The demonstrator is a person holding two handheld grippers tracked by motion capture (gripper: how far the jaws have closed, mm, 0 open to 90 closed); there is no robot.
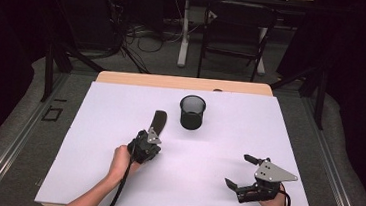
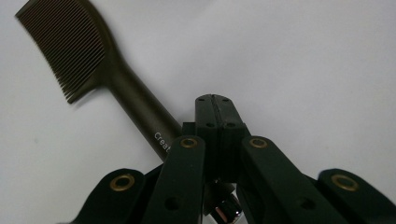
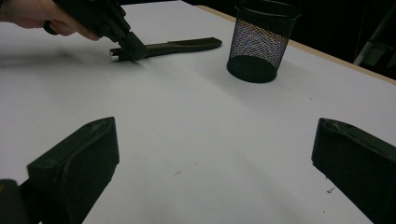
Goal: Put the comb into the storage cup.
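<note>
Dark brown comb lying flat on the white desk, its handle end pinched by the closed left tool. Mesh cup stands upright near the comb's toothed end. Right tool rests wide open, empty. Step in hand: grasping; next, probably, lifting the comb toward the cup.

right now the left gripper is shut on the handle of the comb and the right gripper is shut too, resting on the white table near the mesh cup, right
Not quite: the right gripper is open, its jaws standing wide apart in the right gripper view. The left gripper is indeed shut on the comb handle, on the white table, with the mesh cup nearby.
</note>
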